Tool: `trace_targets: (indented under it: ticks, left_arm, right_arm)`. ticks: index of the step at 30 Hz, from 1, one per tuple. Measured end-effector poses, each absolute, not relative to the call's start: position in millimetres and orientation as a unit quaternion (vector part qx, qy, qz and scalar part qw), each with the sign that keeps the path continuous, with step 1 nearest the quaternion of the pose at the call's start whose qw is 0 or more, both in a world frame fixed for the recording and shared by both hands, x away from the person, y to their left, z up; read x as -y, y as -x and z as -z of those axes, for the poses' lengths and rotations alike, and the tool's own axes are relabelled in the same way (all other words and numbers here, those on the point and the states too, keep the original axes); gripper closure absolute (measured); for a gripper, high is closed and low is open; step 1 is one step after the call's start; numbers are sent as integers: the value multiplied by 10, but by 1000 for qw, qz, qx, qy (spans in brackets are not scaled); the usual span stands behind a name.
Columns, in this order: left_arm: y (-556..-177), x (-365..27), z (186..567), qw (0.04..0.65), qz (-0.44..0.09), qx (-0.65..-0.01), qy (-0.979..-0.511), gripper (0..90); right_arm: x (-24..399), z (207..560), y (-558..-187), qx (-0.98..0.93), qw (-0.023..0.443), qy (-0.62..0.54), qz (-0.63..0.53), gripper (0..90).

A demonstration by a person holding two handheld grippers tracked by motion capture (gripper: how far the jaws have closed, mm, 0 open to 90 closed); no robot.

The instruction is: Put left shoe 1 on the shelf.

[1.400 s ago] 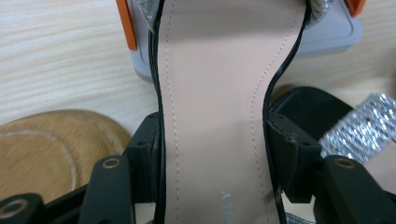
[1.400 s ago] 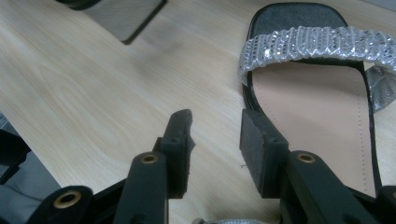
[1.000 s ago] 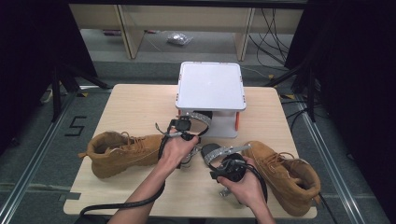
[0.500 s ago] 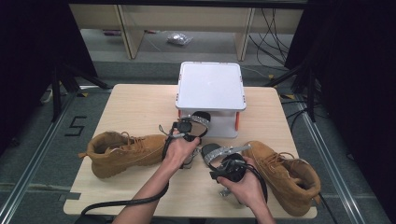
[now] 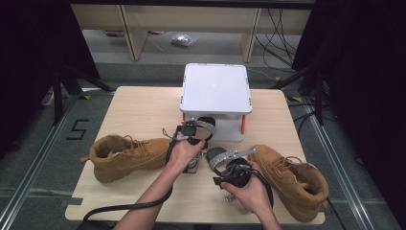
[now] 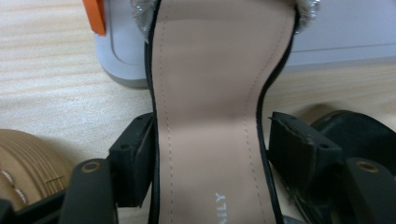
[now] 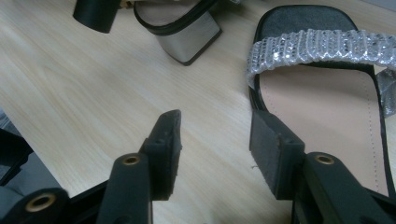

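Two black sandals with glittery silver straps lie mid-table. One sandal [image 5: 205, 125] [image 6: 219, 60] rests with its toe against the white box. My left gripper [image 5: 191, 132] [image 6: 210, 126] straddles its beige insole; its jaws have just been opening, with a thin gap at the right pad. The other sandal [image 5: 222, 155] [image 7: 322, 107] lies flat beside my right gripper [image 5: 226, 165] [image 7: 217, 119]. That gripper's jaws have also just been opening; only bare table is between them, and the sandal's edge is just outside the right jaw.
A white lidded box [image 5: 216, 91] with orange clips stands at the table's back centre. One tan boot [image 5: 124, 155] lies on the left and another tan boot [image 5: 292, 175] on the right, close to the hands. The wooden table [image 5: 139, 105] has bare room at the back left.
The left hand has edged slightly toward the white box with the sandal still between its jaws. The right hand has kept still.
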State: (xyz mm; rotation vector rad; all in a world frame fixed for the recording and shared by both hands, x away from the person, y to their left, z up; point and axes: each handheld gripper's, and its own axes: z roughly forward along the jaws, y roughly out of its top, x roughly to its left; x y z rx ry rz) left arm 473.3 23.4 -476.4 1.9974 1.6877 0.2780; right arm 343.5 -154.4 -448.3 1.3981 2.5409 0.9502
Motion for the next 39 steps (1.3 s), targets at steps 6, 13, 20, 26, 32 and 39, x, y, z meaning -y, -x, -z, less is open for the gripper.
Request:
trace_targets:
  ticks: [6,13,20,26,32,39]
  left_arm:
    - [-4692,-285,4630,279,-121,-601,-739,302]
    - [-4572,-369,4425,297,-115,-588,-743,335]
    - [-4389,-534,4211,325,-137,-558,-751,488]
    - [-4272,-717,4118,341,-149,-524,-766,731]
    - [-4166,-877,3922,392,-184,-469,-770,886]
    - [-4256,-875,3612,465,-245,-406,-747,897]
  right_arm:
    - [1549,4477,-3434,-830,41,-459,-315,517]
    - [1560,4465,-3432,-830,43,-459,-314,513]
    - [1553,4463,-3430,-829,45,-460,-316,511]
    - [1532,4472,-3432,-830,46,-458,-315,511]
    - [1477,4466,-3425,-829,49,-456,-321,533]
    - [1369,4477,-3436,-828,61,-448,-332,708]
